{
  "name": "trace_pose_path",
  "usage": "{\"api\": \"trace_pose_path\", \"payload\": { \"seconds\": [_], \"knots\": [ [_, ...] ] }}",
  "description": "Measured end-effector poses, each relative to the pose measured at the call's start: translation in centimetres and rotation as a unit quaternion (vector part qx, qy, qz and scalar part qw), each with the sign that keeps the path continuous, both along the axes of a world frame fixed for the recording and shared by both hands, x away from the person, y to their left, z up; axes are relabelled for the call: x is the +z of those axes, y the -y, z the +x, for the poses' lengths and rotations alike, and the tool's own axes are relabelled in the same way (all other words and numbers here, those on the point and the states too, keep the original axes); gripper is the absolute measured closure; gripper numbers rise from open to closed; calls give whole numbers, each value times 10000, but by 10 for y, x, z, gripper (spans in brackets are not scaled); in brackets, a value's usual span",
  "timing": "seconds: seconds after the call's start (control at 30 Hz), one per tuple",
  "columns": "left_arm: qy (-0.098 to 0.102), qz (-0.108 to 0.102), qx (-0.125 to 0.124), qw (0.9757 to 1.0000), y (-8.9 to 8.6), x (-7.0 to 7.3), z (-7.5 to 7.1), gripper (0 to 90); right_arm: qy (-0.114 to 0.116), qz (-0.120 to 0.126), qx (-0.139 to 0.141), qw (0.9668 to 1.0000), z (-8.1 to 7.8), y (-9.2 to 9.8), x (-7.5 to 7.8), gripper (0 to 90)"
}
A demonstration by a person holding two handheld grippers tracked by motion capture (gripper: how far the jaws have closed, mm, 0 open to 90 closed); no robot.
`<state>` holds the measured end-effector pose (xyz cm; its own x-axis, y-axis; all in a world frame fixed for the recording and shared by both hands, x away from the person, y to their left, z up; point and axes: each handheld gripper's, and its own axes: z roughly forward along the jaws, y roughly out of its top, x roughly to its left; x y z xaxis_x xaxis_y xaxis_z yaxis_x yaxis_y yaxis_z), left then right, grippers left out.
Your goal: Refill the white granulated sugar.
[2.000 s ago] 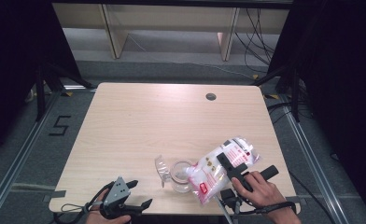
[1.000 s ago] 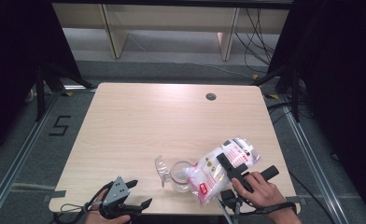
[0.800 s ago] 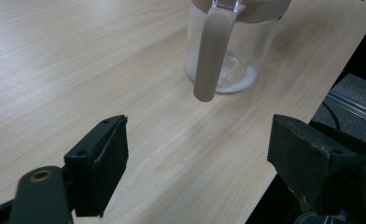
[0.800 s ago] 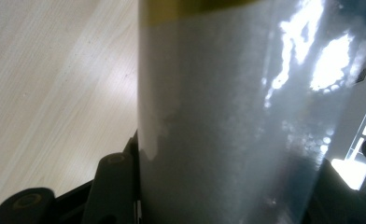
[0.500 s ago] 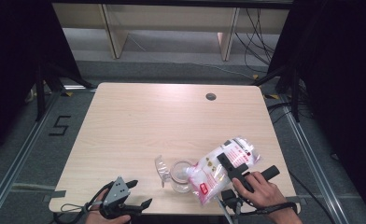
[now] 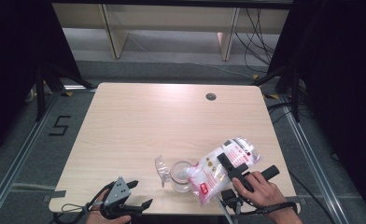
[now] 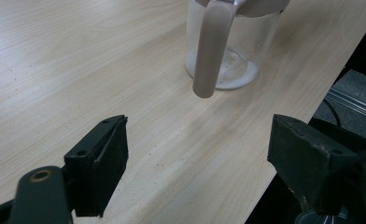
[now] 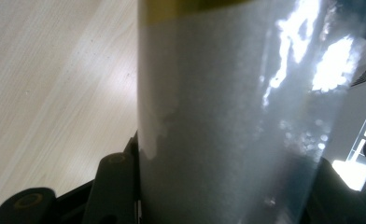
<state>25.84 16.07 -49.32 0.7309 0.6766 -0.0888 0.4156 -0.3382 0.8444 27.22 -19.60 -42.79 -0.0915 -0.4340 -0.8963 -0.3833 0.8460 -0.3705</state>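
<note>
A clear glass jug (image 6: 181,176) stands near the table's front edge, its handle (image 7: 211,46) toward my left gripper, with a little white powder on its bottom (image 7: 228,70). My right gripper (image 6: 228,163) is shut on a clear bag of white granules (image 6: 221,171), which lies tilted with its lower end over the jug's mouth. In the right gripper view the bag (image 8: 228,116) sits between the jaws, pressed from both sides. My left gripper (image 6: 141,193) rests open at the front edge, left of the jug, with bare tabletop between its jaws (image 7: 200,163).
The light wooden table (image 6: 162,121) has a round cable hole (image 6: 211,96) at the back right. Beyond the table's far edge are shelf legs (image 6: 111,32) and cables on a grey floor. The front edge runs close under both hands.
</note>
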Motion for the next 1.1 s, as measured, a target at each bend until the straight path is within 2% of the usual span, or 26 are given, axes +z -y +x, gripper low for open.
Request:
{"api": "trace_pose_path", "payload": {
  "seconds": [0.07, 0.23, 0.27, 0.47, 0.5, 0.9, 0.93, 1.0, 1.1],
  "knots": [
    [0, 21, -8, 10000, -1, 0, 0, 198, -13, -81, 74, 9999, 1, -1, 1, 536],
    [-8, -48, 9, 10000, 0, 0, 0, 198, -6, -52, 77, 10000, 1, -1, 2, 537],
    [6, 33, -13, 10000, -1, 1, 0, 198, -33, -73, 91, 9999, 1, -1, 2, 537],
    [9, -3, -31, 10000, -1, 1, 0, 198, -37, -70, 73, 9999, 1, 0, 1, 538],
    [8, -5, -31, 10000, -1, 1, 0, 197, -22, 6, 6, 10000, 0, 0, 0, 538],
    [9, -18, -26, 10000, -1, 1, 0, 198, -11, -38, 35, 10000, 0, 0, 0, 541],
    [0, 0, 11, 10000, 0, 1, -1, 198, 8, -3, -25, 10000, -1, 0, 0, 541],
    [10, 10, -40, 10000, -1, 1, 0, 198, 21, -120, 86, 9999, 0, -1, 2, 542],
    [12, 8, -39, 10000, -1, 1, 0, 198, 11, -88, 19, 10000, -1, -1, 2, 542]
  ]
}}
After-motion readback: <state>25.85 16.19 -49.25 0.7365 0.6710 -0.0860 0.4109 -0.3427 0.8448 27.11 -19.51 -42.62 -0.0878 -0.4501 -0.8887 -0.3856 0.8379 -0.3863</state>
